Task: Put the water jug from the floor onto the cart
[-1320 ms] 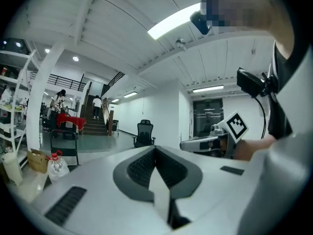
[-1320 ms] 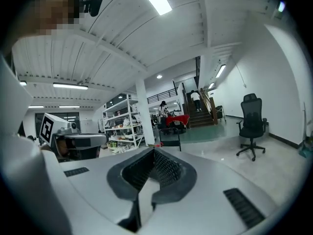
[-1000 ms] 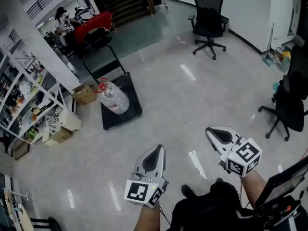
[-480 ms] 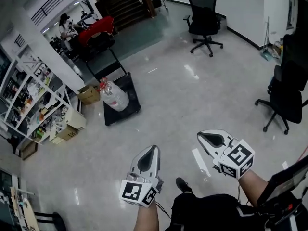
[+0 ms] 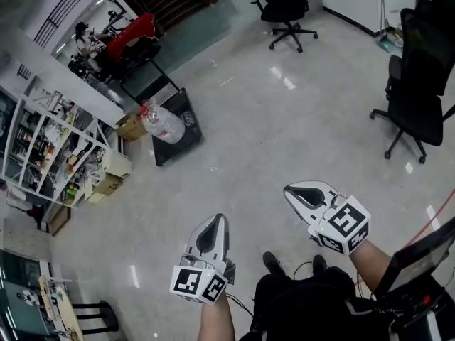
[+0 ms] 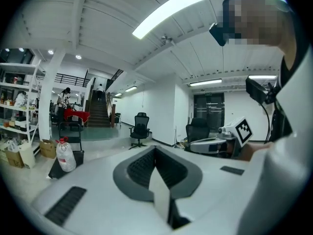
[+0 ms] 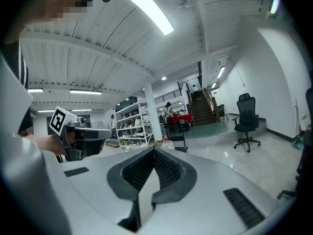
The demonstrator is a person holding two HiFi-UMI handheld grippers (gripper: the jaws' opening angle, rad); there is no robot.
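The water jug (image 5: pixel 161 123), clear with a red cap and red label, stands on the black deck of the flat cart (image 5: pixel 186 121) far ahead at the upper left. The left gripper view shows the jug (image 6: pixel 64 154) upright on the cart (image 6: pixel 78 157). My left gripper (image 5: pixel 217 219) is held low in front of me, shut and empty. To its right my right gripper (image 5: pixel 287 188) is likewise shut with nothing in it. Both are far from the cart. In the right gripper view the jug (image 7: pixel 167 143) is small beyond the closed jaws.
Cardboard boxes (image 5: pixel 130 127) lie beside the cart, with cluttered shelves (image 5: pixel 43 155) along the left wall. Black office chairs stand at the back (image 5: pixel 283 9) and at the right (image 5: pixel 416 84). A person (image 5: pixel 82 38) sits by a red-covered table (image 5: pixel 134 33) far back.
The head view has shifted: cart, jug and chairs have slid upward and look slightly smaller. Both grippers keep their places low in the frame and stay shut.
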